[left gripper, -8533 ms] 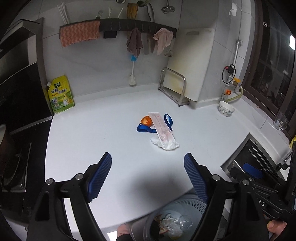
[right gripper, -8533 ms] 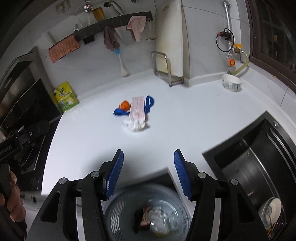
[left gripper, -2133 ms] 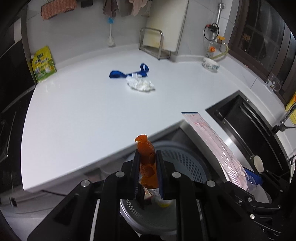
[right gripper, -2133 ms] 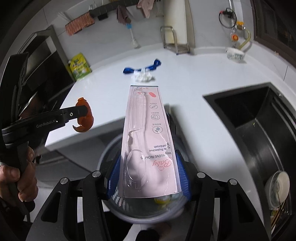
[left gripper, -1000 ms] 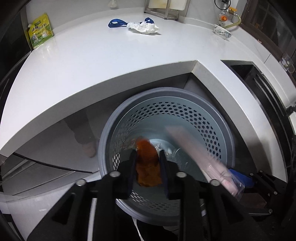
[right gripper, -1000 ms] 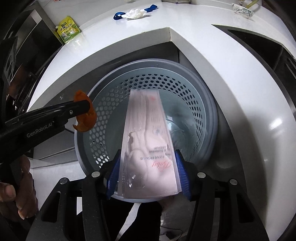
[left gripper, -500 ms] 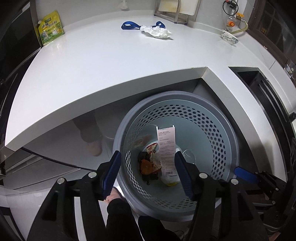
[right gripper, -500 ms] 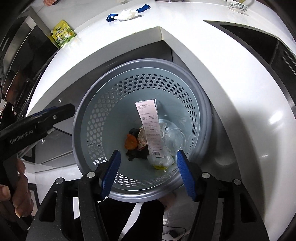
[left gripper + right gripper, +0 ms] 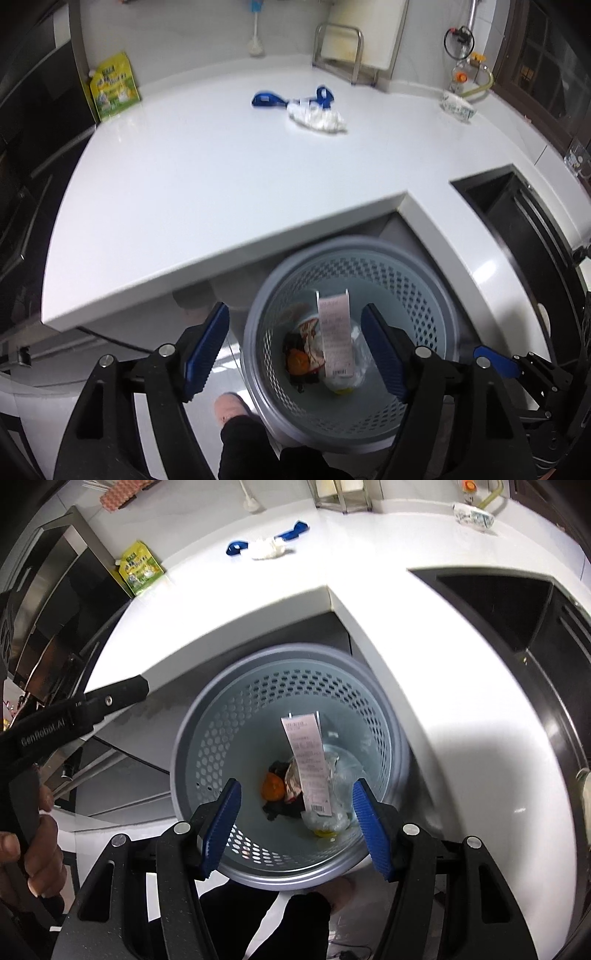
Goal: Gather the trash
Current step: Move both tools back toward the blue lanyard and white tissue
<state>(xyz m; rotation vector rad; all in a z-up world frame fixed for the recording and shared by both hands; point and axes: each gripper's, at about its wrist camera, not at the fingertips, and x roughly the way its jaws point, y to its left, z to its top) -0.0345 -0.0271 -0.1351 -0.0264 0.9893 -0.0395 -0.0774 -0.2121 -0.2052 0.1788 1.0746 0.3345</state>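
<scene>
A grey perforated trash basket (image 9: 436,295) (image 9: 207,753) stands on the floor below the counter corner. Inside lie the pink package (image 9: 334,326) (image 9: 306,760), the orange peel (image 9: 297,363) (image 9: 272,787) and other scraps. On the white counter (image 9: 221,177) (image 9: 229,602) a crumpled white tissue (image 9: 316,117) (image 9: 267,549) lies on a blue strap (image 9: 267,99) (image 9: 236,547). My left gripper (image 9: 295,347) is open and empty over the basket. My right gripper (image 9: 295,827) is open and empty over the basket.
A black sink (image 9: 524,218) (image 9: 517,605) is sunk in the counter at right. A yellow-green pouch (image 9: 114,86) (image 9: 140,566) leans at the back left. A small bowl (image 9: 458,105) (image 9: 474,517) and a metal rack (image 9: 340,51) stand at the back.
Both grippers opened and dropped the orange peel and the pink package into the basket. Since then both have lifted and tilted back up toward the counter.
</scene>
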